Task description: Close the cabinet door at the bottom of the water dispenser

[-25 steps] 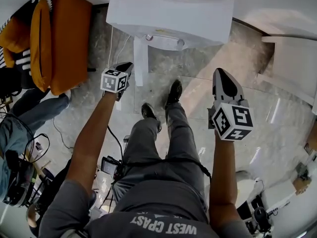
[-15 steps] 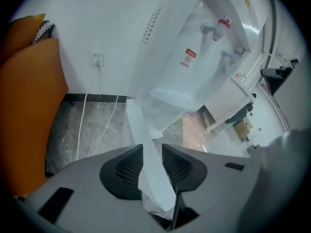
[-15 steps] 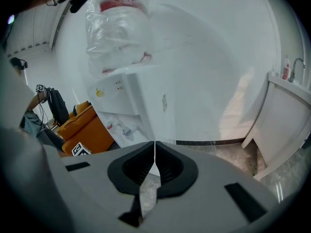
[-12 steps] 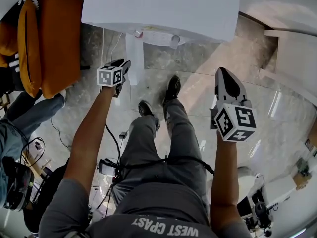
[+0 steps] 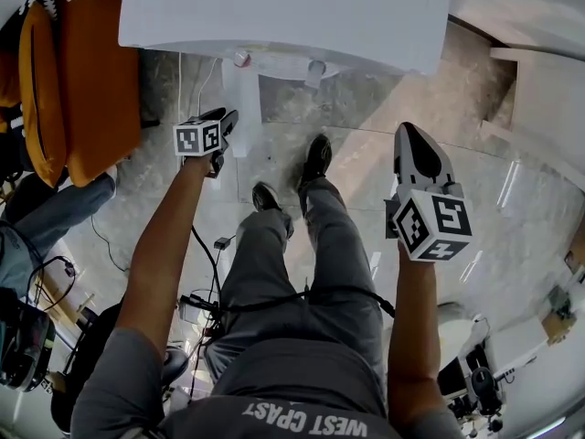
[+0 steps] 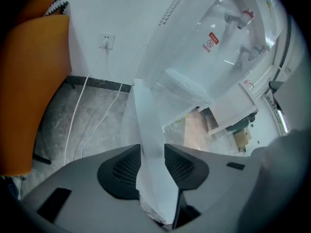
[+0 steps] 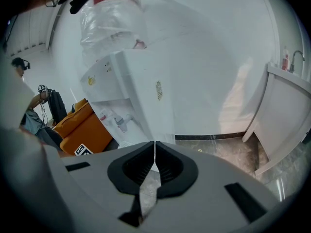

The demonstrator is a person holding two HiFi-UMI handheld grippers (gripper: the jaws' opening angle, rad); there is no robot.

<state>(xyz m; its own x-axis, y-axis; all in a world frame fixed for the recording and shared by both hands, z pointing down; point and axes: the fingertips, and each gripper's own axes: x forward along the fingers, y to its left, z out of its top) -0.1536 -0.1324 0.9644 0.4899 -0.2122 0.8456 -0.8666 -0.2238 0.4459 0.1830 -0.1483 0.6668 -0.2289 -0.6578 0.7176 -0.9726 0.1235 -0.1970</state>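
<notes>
**Left gripper open astride the door's free edge**

The left gripper (image 6: 152, 152) has its jaws spread as wide as they go, having just been opening. The free edge of the door (image 6: 146, 113) runs up between them. Whether either pad touches the panel I cannot tell, but nothing is clamped. The right gripper (image 7: 154, 147) is closed, pad against pad, with nothing in it. It hangs over the floor (image 5: 366, 163), well apart from the door.

The door is swung out from the base of the dispenser (image 6: 221, 52) and is seen almost edge-on. The cupboard behind it stands open (a few small things inside, too small to name).

The door looks like a thin, light plastic panel on hinges. I judge it stiff enough to push, smooth and rather slippery, and likely to swing with little effort. It probably needs no grip at all. A flat push with the side of a jaw near the free edge, far from the hinge, should carry it home. The push should be gentle, so the dispenser does not rock and the door does not bounce back. Pinching the edge risks trapping a jaw as the gap closes
</notes>
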